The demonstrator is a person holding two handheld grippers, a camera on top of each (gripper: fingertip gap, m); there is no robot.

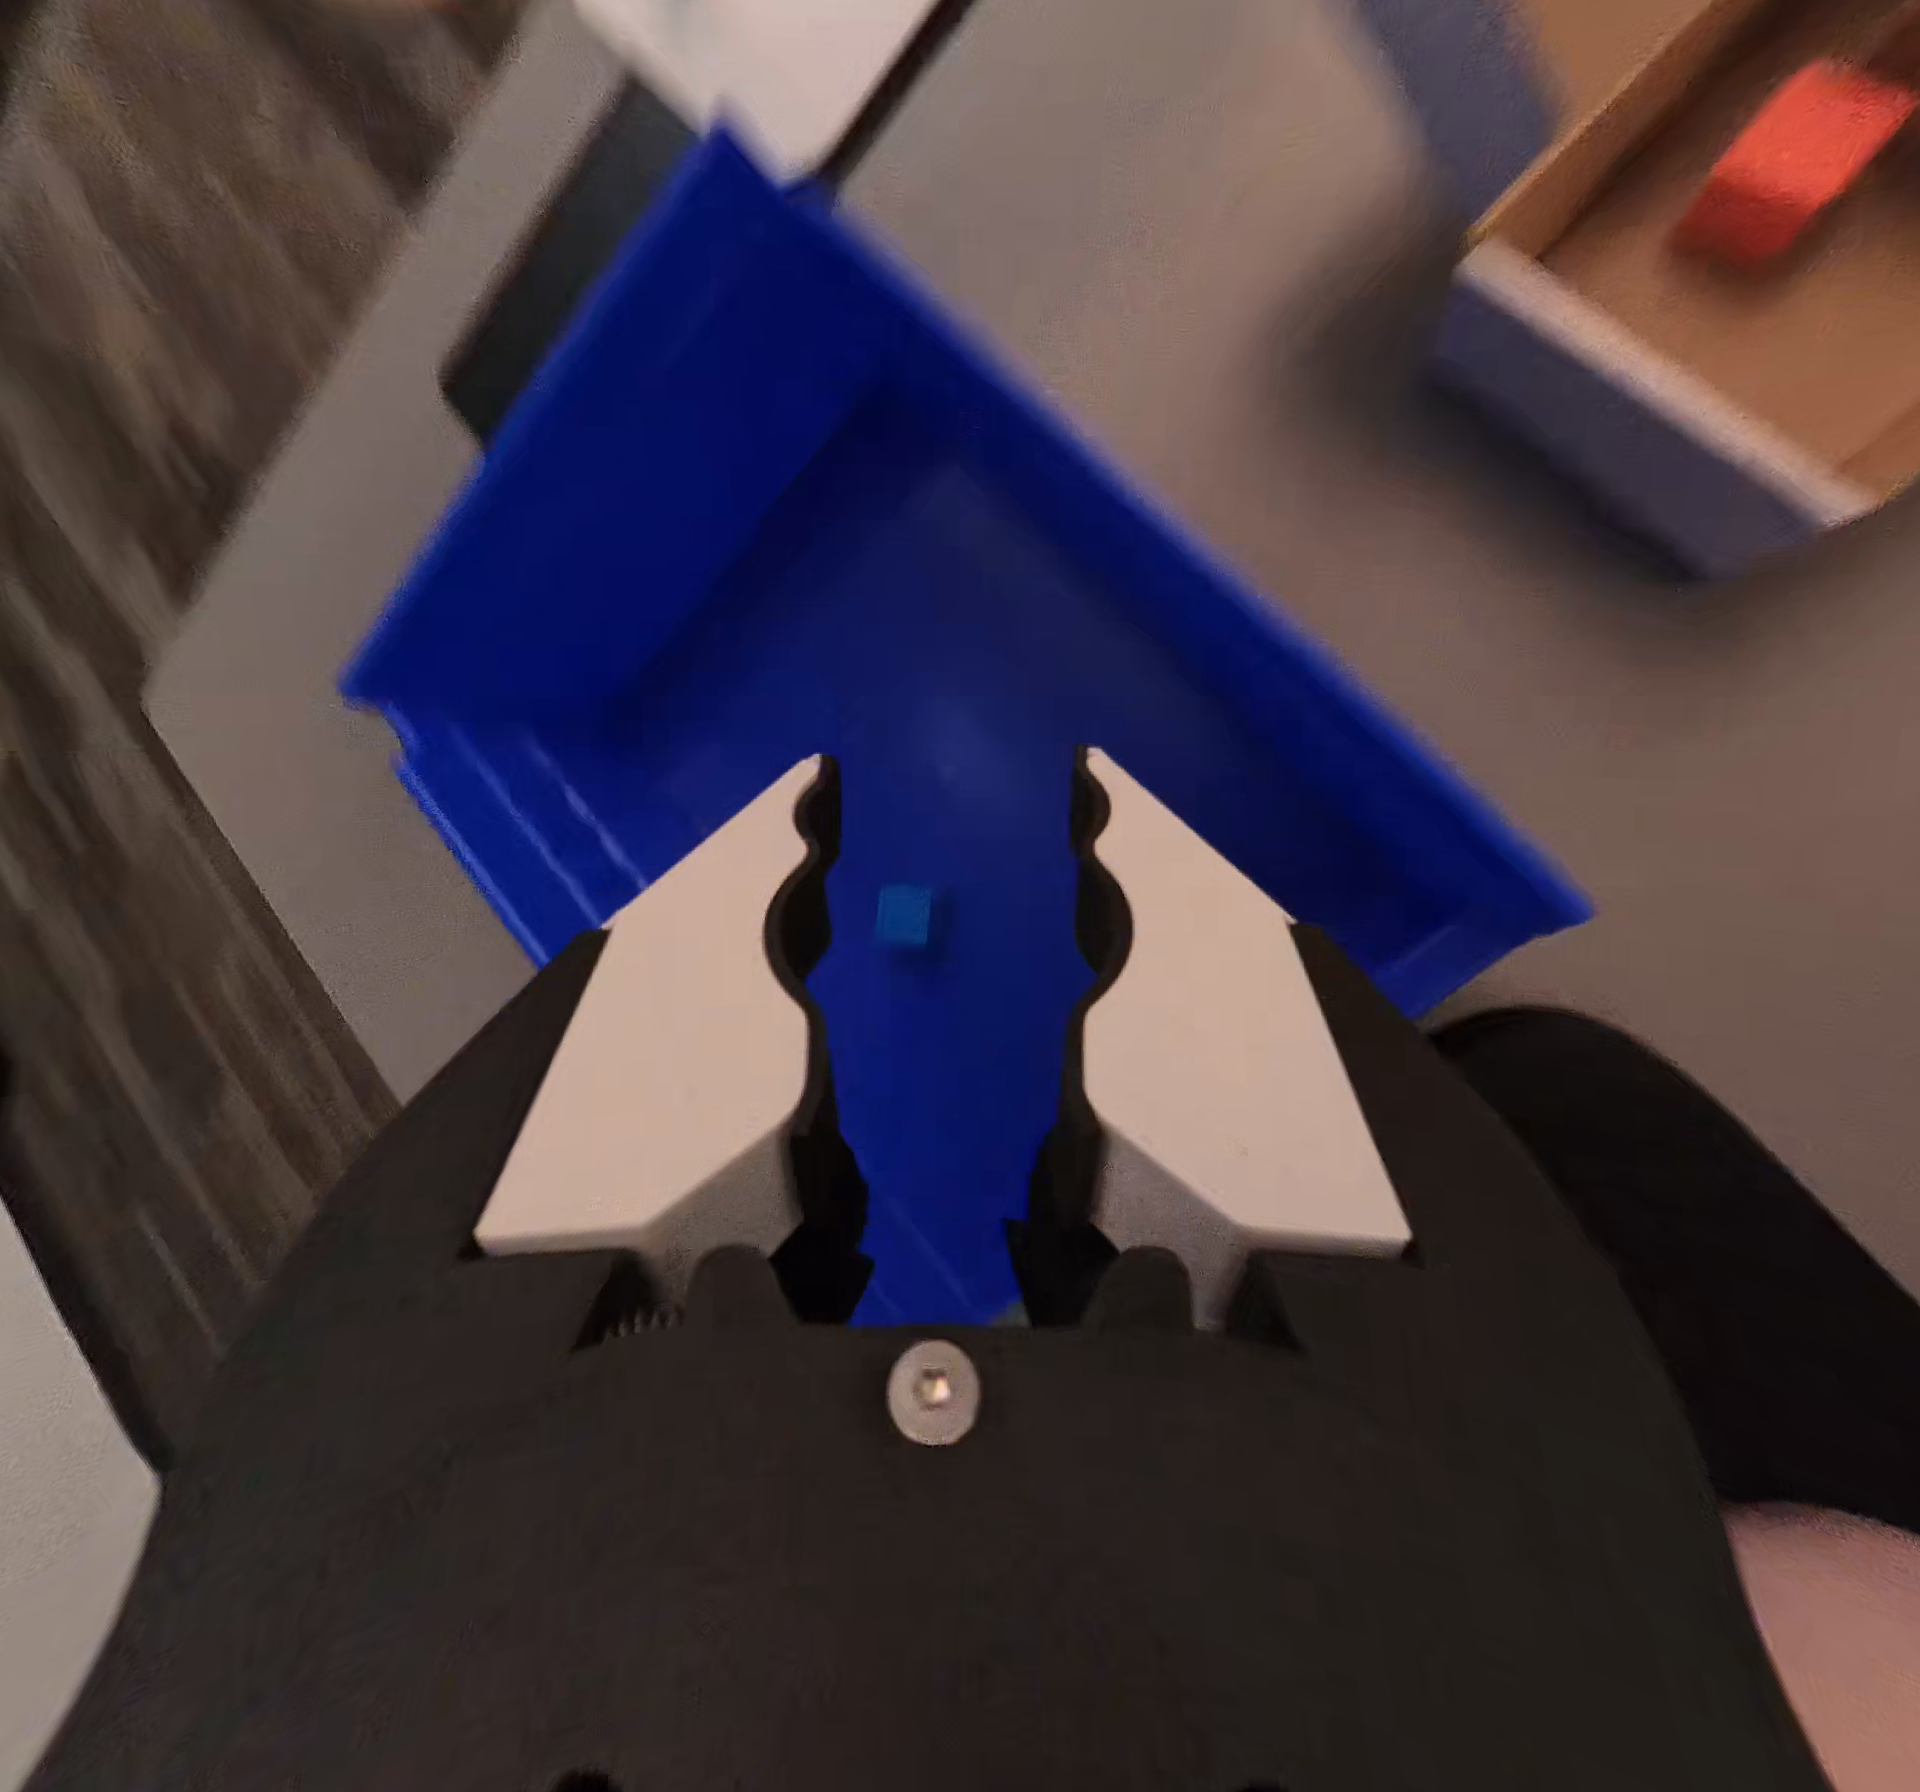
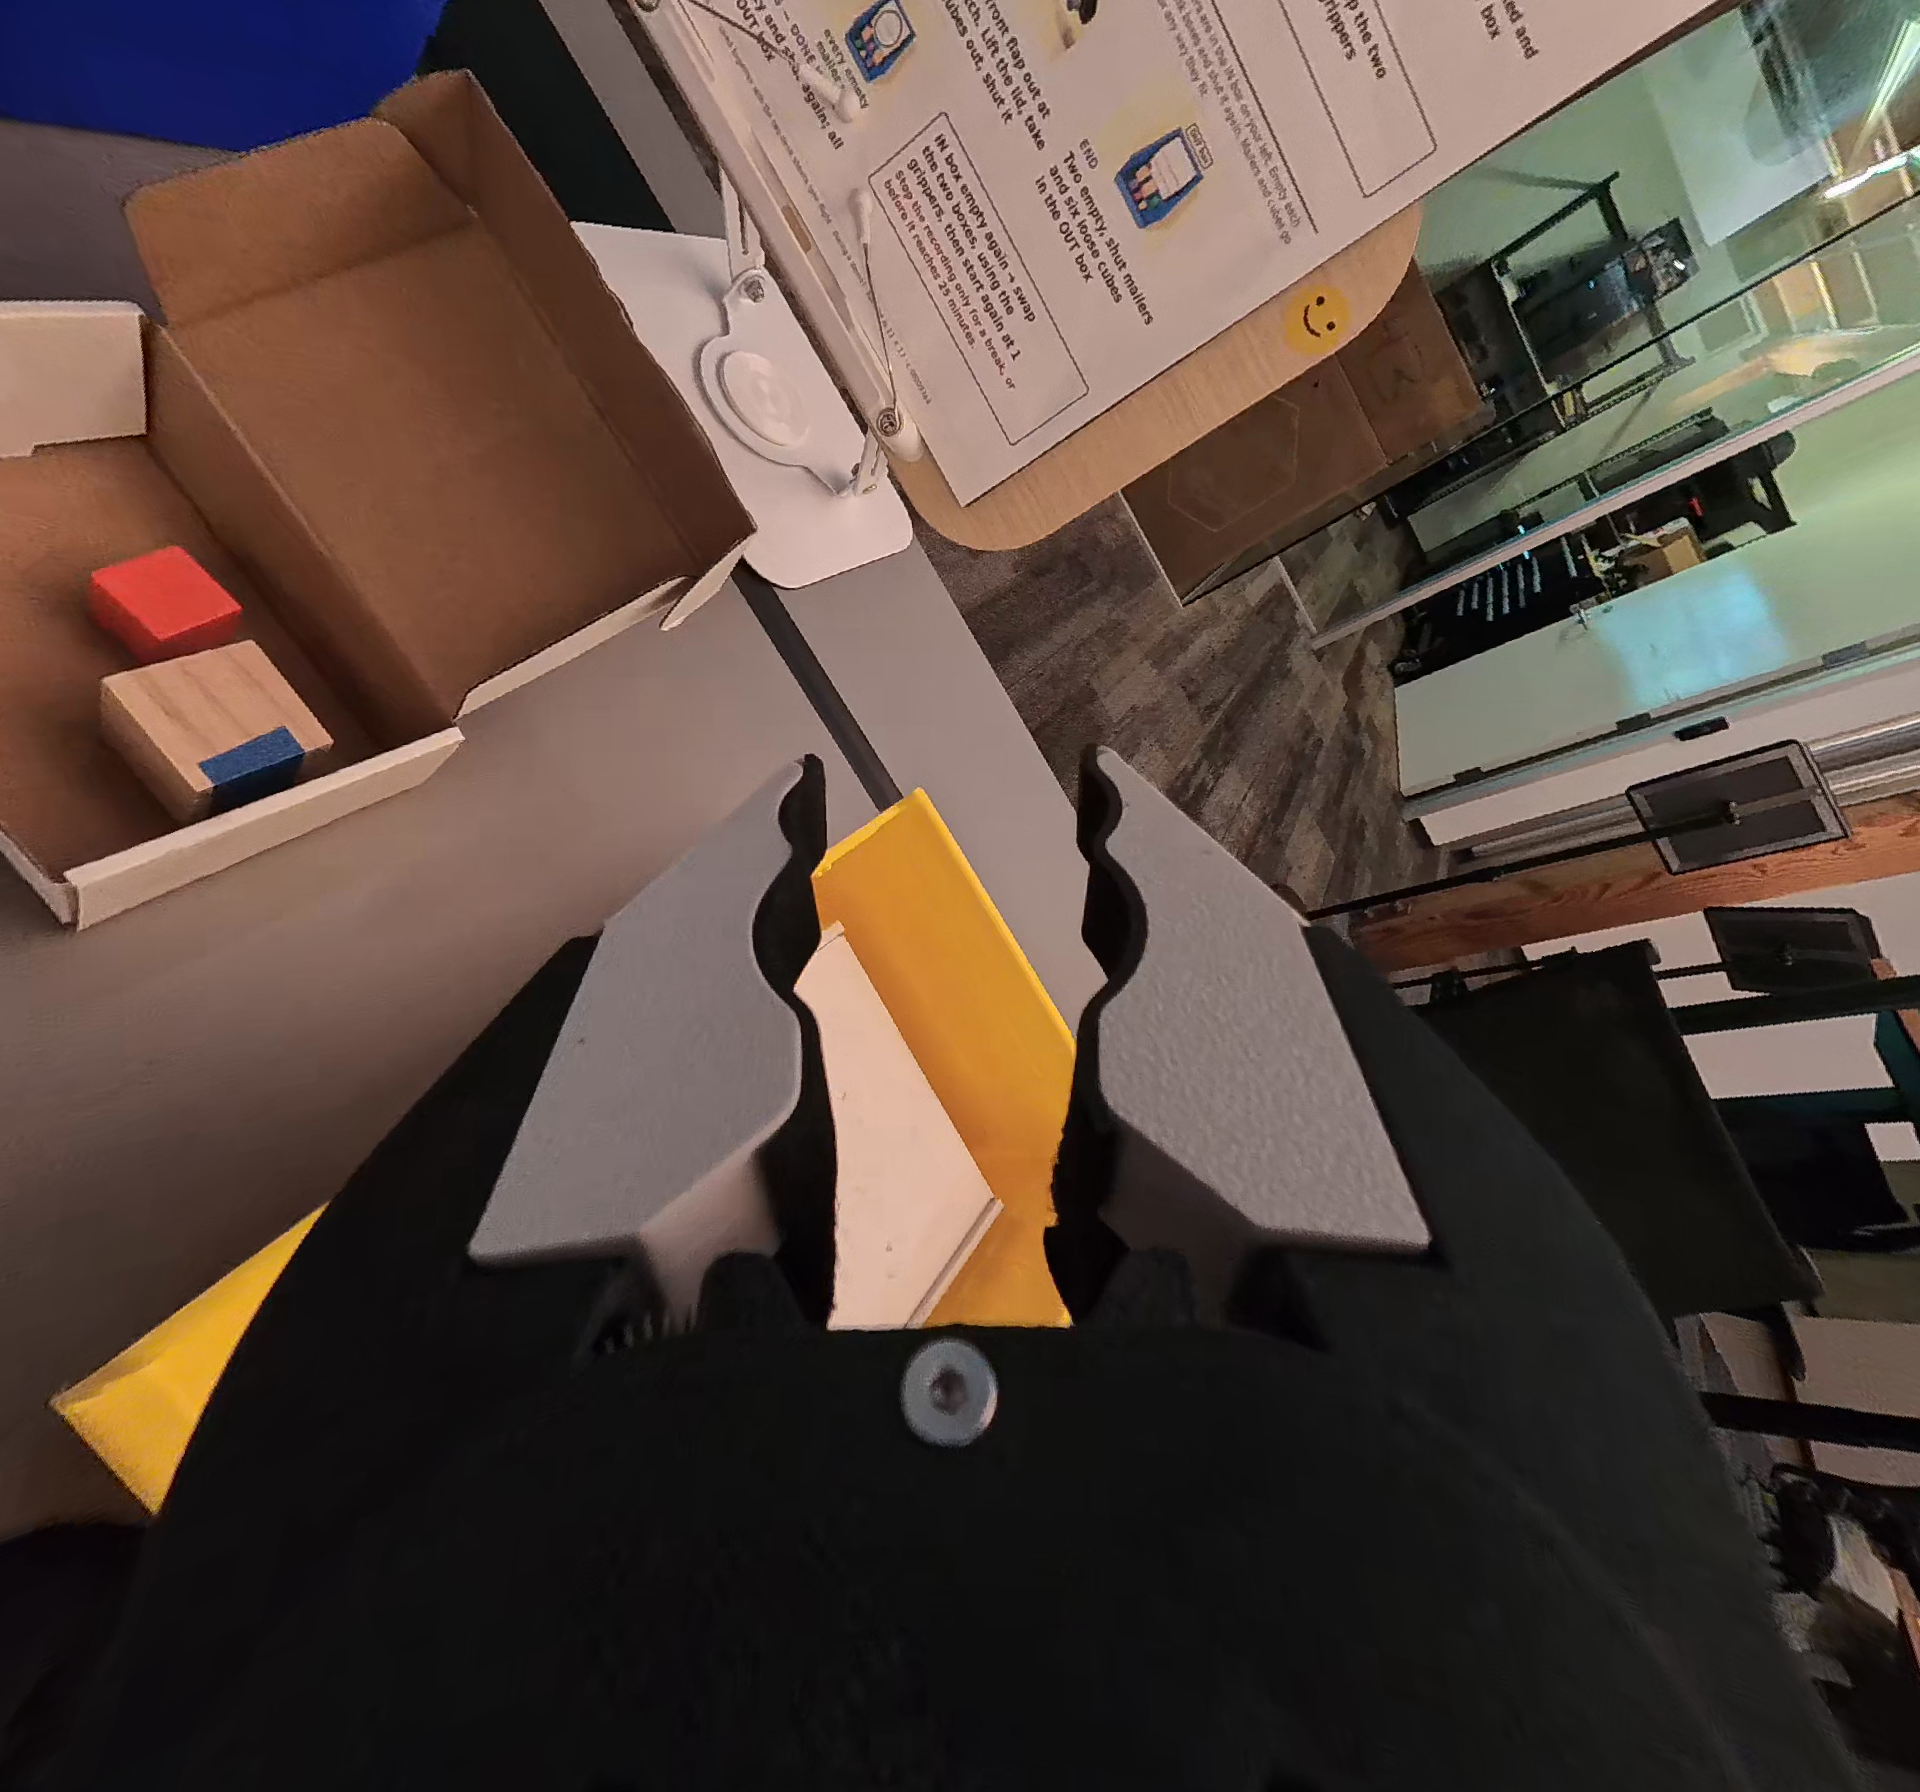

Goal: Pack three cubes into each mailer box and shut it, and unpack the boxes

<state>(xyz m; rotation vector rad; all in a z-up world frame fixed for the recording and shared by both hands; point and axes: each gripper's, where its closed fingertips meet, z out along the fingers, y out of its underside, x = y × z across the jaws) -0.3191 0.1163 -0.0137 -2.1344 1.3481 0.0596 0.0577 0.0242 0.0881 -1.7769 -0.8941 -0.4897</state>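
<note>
Here the open mailer box (image 2: 343,454) lies on the grey bench (image 2: 436,911), well to the left of and beyond the right gripper (image 2: 951,766), outside its jaws; inside the box a red cube (image 2: 164,599) sits just beside a pale wooden cube (image 2: 213,724) with a blue patch at its corner, and the lid stands raised behind them. The right jaws are parted with nothing between them, hanging over a yellow bin (image 2: 935,921) that holds a flat white mailer (image 2: 894,1119). The left gripper (image 1: 951,766) hovers above a blue bin (image 1: 748,516), jaws likewise apart and gripping nothing; a small blue cube (image 1: 902,914) shows in the gap, lying on the bin floor below; the view is blurred. A printed instruction sheet (image 2: 1039,132) stands on a stand beyond the bench.
</note>
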